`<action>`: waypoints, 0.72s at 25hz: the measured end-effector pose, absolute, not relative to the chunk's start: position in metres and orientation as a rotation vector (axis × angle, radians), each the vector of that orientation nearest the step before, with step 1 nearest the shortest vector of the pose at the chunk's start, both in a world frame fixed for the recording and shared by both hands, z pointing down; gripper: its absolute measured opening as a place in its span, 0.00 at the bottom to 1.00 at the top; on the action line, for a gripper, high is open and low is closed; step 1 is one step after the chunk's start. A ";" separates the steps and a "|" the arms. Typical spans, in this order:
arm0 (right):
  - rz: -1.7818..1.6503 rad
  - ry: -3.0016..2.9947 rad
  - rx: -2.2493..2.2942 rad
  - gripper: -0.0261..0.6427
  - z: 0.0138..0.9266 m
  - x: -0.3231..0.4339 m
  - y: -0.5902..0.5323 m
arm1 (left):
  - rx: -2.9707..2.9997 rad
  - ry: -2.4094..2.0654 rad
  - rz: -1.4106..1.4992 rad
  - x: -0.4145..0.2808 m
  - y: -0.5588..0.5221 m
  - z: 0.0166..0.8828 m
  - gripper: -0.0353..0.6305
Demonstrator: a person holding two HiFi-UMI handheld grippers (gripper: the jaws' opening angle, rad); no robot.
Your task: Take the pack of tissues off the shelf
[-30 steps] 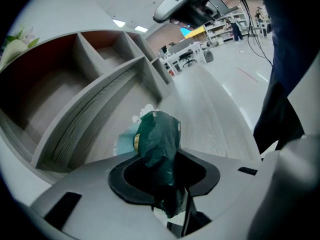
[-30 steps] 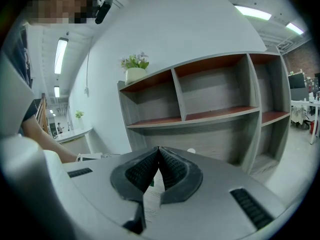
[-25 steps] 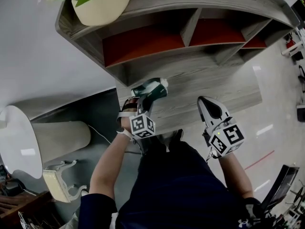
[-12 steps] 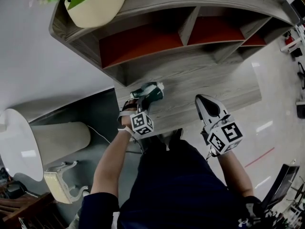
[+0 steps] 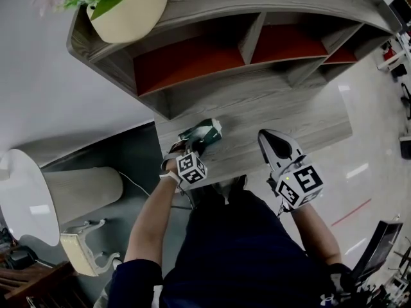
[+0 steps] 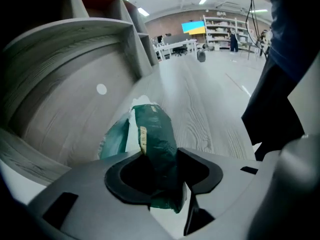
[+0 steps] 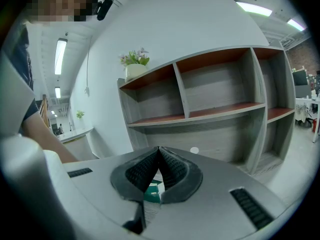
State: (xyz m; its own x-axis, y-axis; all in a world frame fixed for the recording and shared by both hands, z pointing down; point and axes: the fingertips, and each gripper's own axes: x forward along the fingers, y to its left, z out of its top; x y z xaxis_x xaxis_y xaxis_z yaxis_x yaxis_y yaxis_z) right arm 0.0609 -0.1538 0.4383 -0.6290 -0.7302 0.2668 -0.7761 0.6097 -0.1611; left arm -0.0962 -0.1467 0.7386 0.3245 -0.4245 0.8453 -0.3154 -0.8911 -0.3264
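The green pack of tissues [image 5: 205, 132] lies on the low wooden counter [image 5: 302, 124] in front of the shelf unit, off the shelves. My left gripper [image 5: 195, 144] points steeply down over it. In the left gripper view the pack [image 6: 156, 129] still sits between the jaws of my left gripper [image 6: 161, 158], which have just been opening, and a gap shows beside it. My right gripper [image 5: 265, 137] hovers over the counter to the right, shut and empty. In the right gripper view its pads meet [image 7: 159, 150], with a bit of green pack [image 7: 152, 190] below.
The grey shelf unit [image 5: 192, 56] with red-backed compartments stands behind the counter, a flower pot [image 5: 125, 11] on top at its left end. A white round table [image 5: 22, 191] and a pale chair [image 5: 83, 249] stand at the left on the floor.
My left gripper has come down with the pack onto the counter, and its jaws stand wider around it. The right gripper has stayed put.
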 end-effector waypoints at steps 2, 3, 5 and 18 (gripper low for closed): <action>0.395 -2.661 1.257 0.05 0.439 0.061 -0.153 | -2.527 0.721 -1.585 -0.092 -0.144 0.732 0.36; 0.398 -2.662 1.258 0.04 0.440 0.061 -0.153 | -2.541 0.743 -1.556 -0.090 -0.144 0.726 0.38; 0.410 -2.665 1.262 0.04 0.440 0.062 -0.152 | -2.548 0.791 -1.495 -0.087 -0.144 0.712 0.41; 0.394 -2.689 1.219 0.04 0.439 0.055 -0.149 | -2.878 1.363 -0.777 -0.093 -0.140 0.549 0.35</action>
